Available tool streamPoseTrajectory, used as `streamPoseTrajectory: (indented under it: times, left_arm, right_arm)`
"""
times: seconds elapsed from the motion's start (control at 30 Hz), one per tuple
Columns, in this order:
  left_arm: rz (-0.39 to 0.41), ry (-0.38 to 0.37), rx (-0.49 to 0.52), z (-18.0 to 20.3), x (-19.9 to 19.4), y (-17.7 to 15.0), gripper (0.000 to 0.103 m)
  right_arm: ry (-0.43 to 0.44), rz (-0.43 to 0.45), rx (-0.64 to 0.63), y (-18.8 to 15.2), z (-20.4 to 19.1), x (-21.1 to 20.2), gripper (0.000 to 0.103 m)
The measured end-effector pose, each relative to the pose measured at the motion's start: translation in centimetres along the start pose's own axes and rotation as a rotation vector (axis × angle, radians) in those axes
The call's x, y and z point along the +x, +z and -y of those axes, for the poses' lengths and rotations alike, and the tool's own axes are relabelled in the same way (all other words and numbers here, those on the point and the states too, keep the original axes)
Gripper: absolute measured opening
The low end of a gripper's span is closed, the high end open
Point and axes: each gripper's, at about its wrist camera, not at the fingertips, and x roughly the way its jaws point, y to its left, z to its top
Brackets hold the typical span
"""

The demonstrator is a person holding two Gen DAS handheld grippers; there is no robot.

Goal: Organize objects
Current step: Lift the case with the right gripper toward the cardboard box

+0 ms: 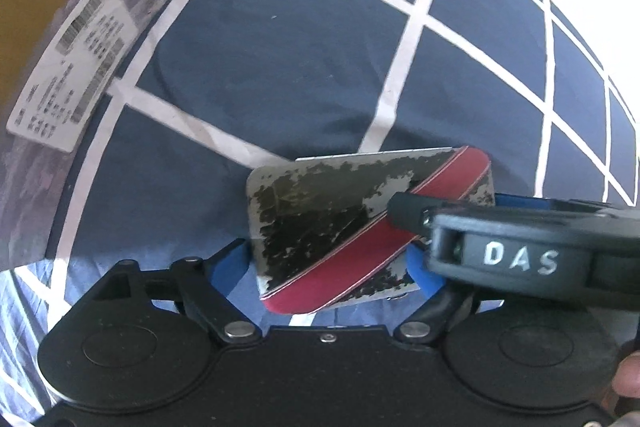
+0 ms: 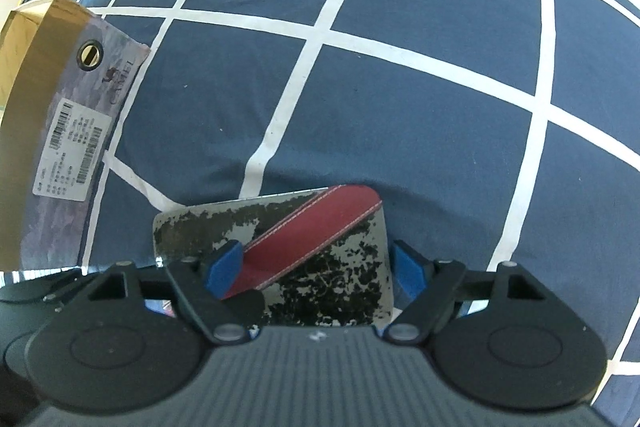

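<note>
- Worn silver-and-black flat wallet with a red diagonal stitched band point(image 1: 340, 231) is over a navy bed cover with a white grid point(image 1: 320, 47), in the near centre.
- Left tool point(image 1: 332, 259): blue fingers on either side of the wallet, closed on its edges.
- Right tool point(image 2: 316, 267): fingers spread wide; left finger overlaps the wallet's face, right finger is just beside its right edge; grip cannot be told.
- Brown cardboard shoebox with a barcode label point(image 2: 60, 131) at far left.

It's a bed with a navy bedsheet point(image 2: 400, 127) crossed by white grid lines. A cardboard shoebox point(image 2: 52, 115) with a barcode label point(image 2: 72, 147) sits on it at the left.
</note>
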Motion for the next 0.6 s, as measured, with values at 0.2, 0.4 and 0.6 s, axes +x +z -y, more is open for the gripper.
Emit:
streamPoseTrajectory:
  times: [0.2, 0.4, 0.6]
  left_arm:
    - [-0.009, 0.007, 0.011, 0.3, 0.0, 0.1, 0.082]
    - [0.006, 0.009, 0.033, 0.2, -1.3, -0.3, 0.082]
    - [0.048, 0.01, 0.073, -0.1, -4.0, -0.9, 0.082]
  right_arm:
    - [-0.006, 0.009, 0.012, -0.5, 0.0, -0.2, 0.075]
    - [-0.004, 0.018, 0.043, -1.4, -0.1, -0.8, 0.074]
    - [0.001, 0.068, 0.06, -2.2, -1.5, -3.2, 0.073]
